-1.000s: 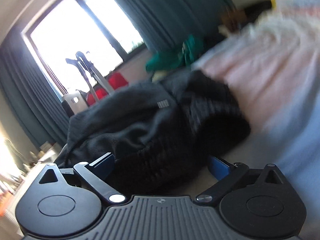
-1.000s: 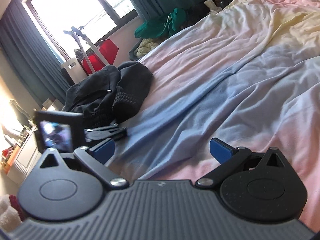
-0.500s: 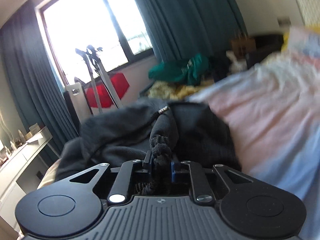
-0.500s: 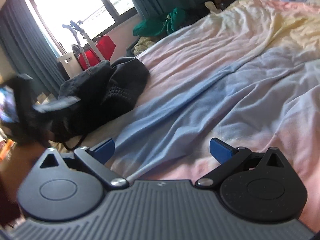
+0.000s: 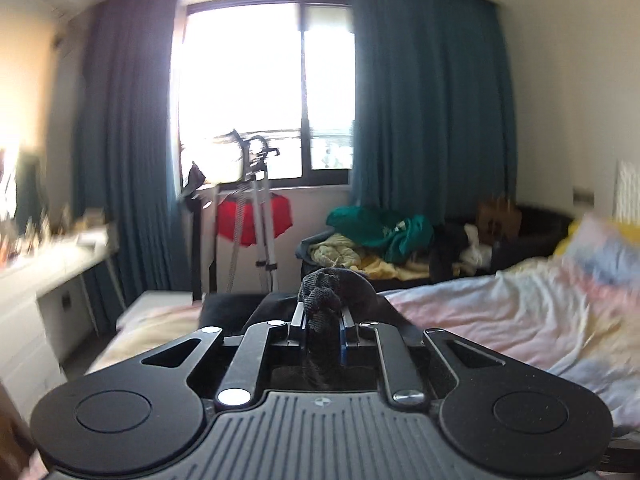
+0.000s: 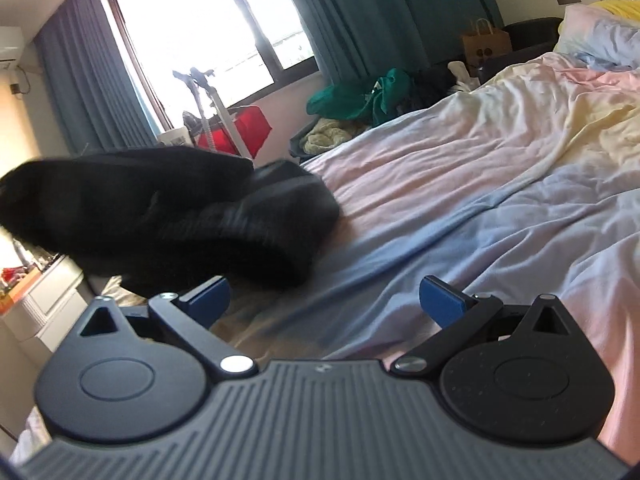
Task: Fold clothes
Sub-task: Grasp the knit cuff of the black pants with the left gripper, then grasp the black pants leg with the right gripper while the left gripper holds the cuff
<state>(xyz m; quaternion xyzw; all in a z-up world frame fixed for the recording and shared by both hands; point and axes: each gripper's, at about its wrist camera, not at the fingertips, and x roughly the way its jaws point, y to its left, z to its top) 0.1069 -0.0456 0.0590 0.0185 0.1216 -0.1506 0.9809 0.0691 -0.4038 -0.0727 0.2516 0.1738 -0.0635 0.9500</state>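
Fingers [image 5: 344, 330] of the left gripper [image 5: 322, 328] clamped tight on a bunched fold of the black sweater [image 6: 180, 216], lifted partly clear of the bed [image 6: 500, 168]. Right gripper [image 6: 324, 300] spread wide and empty, hovering low over the sheet beside the sweater.

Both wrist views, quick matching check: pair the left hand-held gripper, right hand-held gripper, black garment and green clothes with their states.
1 left hand-held gripper
2 right hand-held gripper
3 black garment
4 green clothes

a heaped below the window
b open, nothing between its fingers
c shut on knit fabric
d partly lifted off the bed

Pairs: 1-c, 2-b, 3-d, 4-a
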